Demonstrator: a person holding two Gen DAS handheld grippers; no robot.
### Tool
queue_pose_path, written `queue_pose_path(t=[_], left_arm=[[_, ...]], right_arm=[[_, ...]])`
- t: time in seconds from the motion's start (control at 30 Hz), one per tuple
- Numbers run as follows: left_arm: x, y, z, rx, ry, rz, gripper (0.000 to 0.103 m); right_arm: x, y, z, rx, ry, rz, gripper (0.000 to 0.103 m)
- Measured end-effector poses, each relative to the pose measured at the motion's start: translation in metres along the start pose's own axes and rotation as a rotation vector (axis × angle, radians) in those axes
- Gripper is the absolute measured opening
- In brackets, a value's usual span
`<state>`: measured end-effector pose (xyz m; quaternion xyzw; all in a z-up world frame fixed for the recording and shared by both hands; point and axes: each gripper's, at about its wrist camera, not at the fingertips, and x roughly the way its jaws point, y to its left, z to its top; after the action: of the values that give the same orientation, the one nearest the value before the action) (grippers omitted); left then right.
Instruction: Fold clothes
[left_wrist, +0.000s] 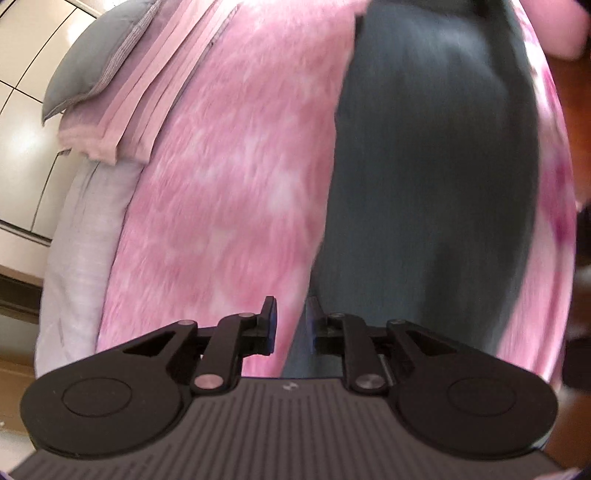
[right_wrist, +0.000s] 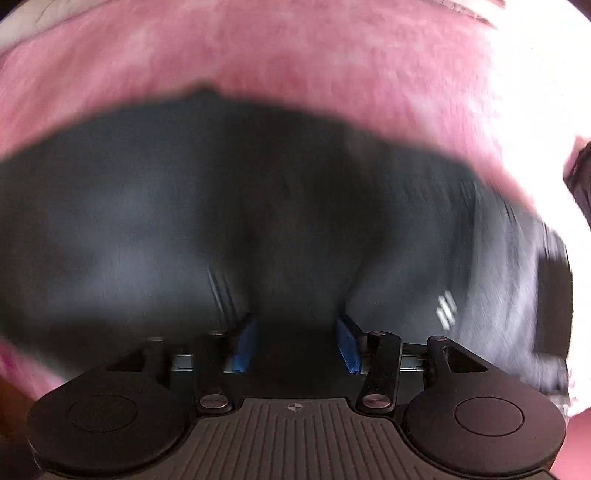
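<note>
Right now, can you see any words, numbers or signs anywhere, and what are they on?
No words or numbers can be read.
Left gripper: a tiny pale mark on its grey ribbed body, too small to read.
Right gripper: a small round crosshair sign on its body, no letters.
Dark garment: short white stripes near its right side, too blurred to tell if they form a logo.
Pink blanket: no text.

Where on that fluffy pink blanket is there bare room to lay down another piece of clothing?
The widest free patch is the fluffy pink blanket between the dark grey garment and the folded pink striped bedding under the grey pillow. In the right wrist view a pink band lies free beyond the garment. That pillow corner is crowded, and only a thin pink strip borders the garment's other side.
</note>
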<state>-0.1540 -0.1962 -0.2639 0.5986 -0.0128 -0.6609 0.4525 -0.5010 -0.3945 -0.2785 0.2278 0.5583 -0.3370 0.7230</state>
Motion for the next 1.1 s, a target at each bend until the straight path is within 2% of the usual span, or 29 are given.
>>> queue_pose_path(t=[0.1, 0.17, 0.27, 0.33, 0.43, 0.47, 0.6, 0.77, 0.9, 1.07, 1.1], left_arm=[[0.015, -0.001, 0.046, -0.023, -0.02, -0.035, 0.016], [0.024, 0.0, 0.078, -0.035, -0.038, -0.064, 0.017], [0.035, 0.009, 0.123, -0.091, -0.075, -0.141, 0.023], [0.047, 0.022, 0.151, -0.177, -0.094, -0.228, 0.023], [0.074, 0.046, 0.184, -0.322, -0.098, -0.405, 0.023], [0.084, 0.052, 0.194, -0.36, -0.102, -0.476, 0.023], [0.125, 0.06, 0.23, -0.389, -0.137, -0.706, 0.027], [0.18, 0.05, 0.269, -0.36, -0.104, -0.935, 0.027], [0.219, 0.029, 0.294, -0.274, -0.022, -1.086, 0.025], [0.249, 0.026, 0.298, -0.342, 0.089, -1.236, 0.024], [0.249, 0.028, 0.297, -0.359, 0.085, -1.252, 0.019]], right_arm=[[-0.01, -0.008, -0.028, -0.035, 0.03, 0.024, 0.05], [-0.016, -0.013, -0.032, -0.028, 0.039, 0.042, 0.05], [-0.034, -0.02, -0.021, -0.008, -0.022, 0.075, 0.05], [-0.036, -0.025, -0.017, 0.002, -0.032, 0.094, 0.05], [-0.016, -0.031, -0.021, 0.028, 0.087, 0.097, 0.05], [-0.014, -0.033, -0.023, 0.023, 0.097, 0.104, 0.05], [-0.024, -0.035, -0.016, 0.083, 0.102, 0.07, 0.05], [-0.033, -0.027, 0.002, 0.149, 0.025, 0.001, 0.05], [-0.013, -0.034, 0.002, 0.223, 0.078, -0.042, 0.05], [-0.01, -0.032, 0.0, 0.239, 0.054, -0.068, 0.05], [-0.009, -0.03, 0.001, 0.237, 0.043, -0.075, 0.05]])
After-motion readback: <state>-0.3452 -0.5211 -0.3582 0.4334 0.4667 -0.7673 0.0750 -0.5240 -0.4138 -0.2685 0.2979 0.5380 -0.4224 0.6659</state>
